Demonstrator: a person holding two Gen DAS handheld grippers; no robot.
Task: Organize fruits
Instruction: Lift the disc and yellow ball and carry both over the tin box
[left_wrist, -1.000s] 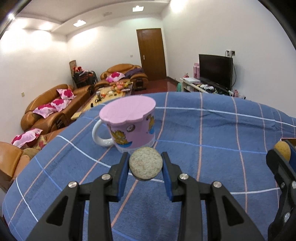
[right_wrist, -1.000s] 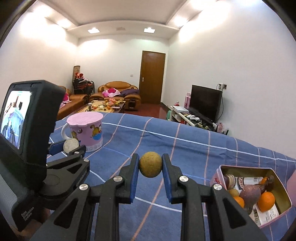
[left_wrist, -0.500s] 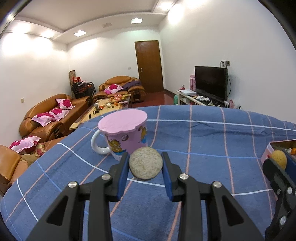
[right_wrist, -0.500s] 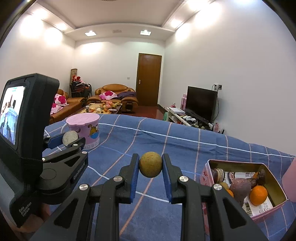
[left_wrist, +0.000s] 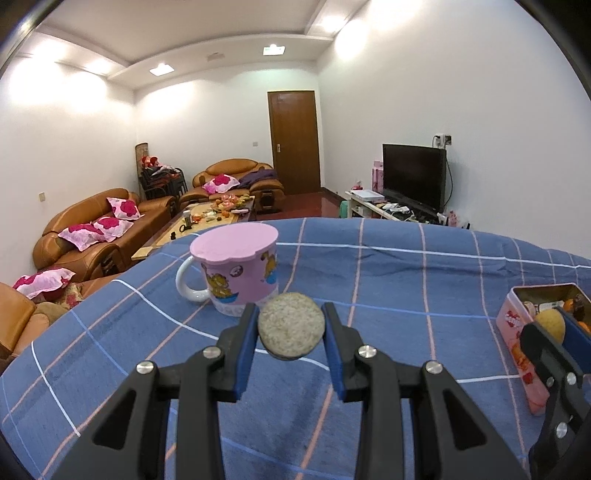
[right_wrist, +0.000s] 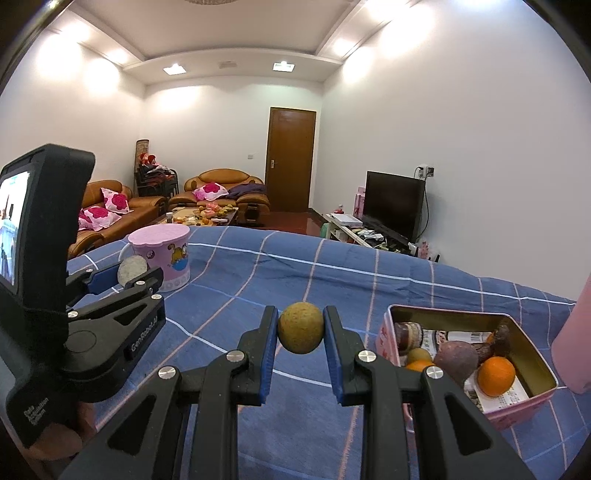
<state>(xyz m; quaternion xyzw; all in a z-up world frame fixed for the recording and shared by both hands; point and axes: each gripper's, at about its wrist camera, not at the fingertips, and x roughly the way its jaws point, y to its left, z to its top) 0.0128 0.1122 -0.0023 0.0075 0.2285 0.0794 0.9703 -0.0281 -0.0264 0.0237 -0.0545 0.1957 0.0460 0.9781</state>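
Both tools have swung toward the pink tin (right_wrist: 517, 404); left tool (left_wrist: 291, 325) grips a flat disc, right tool (right_wrist: 300, 328) a round fruit.

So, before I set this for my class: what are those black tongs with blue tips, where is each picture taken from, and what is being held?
They are two hand-held grippers, no robot arm; a camera on each looks along its jaws. In the left view, the left gripper is shut on a flat speckled disc. In the right view, the right gripper is shut on a round yellow-green fruit. On the blue checked cloth stand a lidded pink mug and an open pink tin holding fruit.
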